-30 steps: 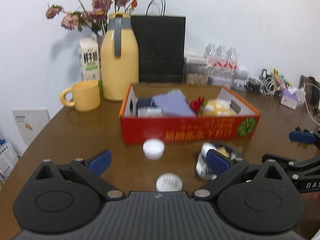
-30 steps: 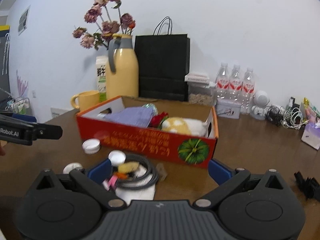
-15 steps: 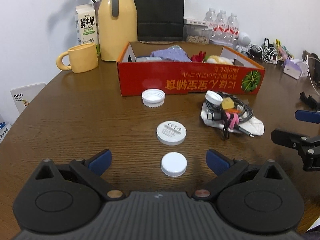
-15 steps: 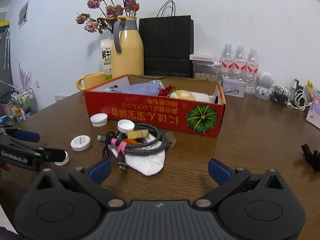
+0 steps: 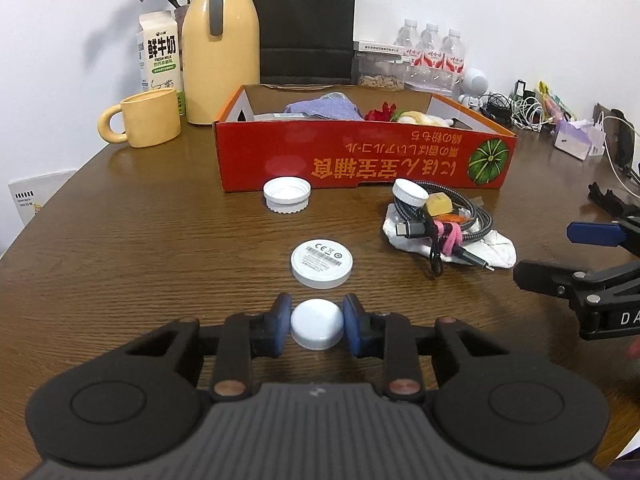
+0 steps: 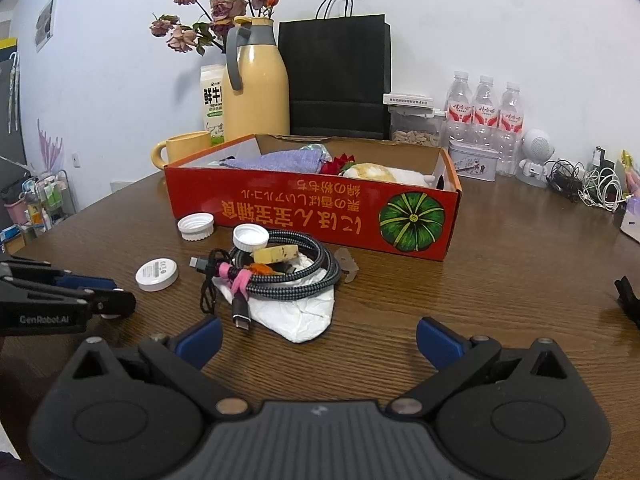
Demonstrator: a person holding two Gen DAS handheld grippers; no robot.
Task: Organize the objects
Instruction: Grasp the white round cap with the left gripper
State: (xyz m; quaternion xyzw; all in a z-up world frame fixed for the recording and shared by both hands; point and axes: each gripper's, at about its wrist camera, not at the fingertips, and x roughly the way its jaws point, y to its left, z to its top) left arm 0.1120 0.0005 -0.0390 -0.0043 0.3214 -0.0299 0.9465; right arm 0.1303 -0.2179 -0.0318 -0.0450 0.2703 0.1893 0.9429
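My left gripper (image 5: 317, 326) is shut on a small white cap (image 5: 317, 328) that rests on the wooden table. Just beyond it lies a round white disc with a label (image 5: 322, 263), and farther on a ribbed white lid (image 5: 287, 194). A coiled braided cable (image 6: 280, 270) lies on a white tissue (image 6: 298, 314) with another white cap (image 6: 250, 237) and a yellow block on it. The red cardboard box (image 5: 360, 160) holds a purple cloth and other items. My right gripper (image 6: 318, 338) is open and empty, just short of the tissue.
A yellow mug (image 5: 146, 123), milk carton (image 5: 159, 56), yellow thermos (image 5: 220, 40), black paper bag (image 5: 306, 20) and water bottles (image 5: 432, 50) stand behind the box. Cables and small items (image 5: 528, 110) lie at the far right. The table edge curves at the left.
My left gripper has pulled back toward the table's near side, lowered and shut on the small white cap. My right gripper stays open and has moved a little closer to the cable pile.
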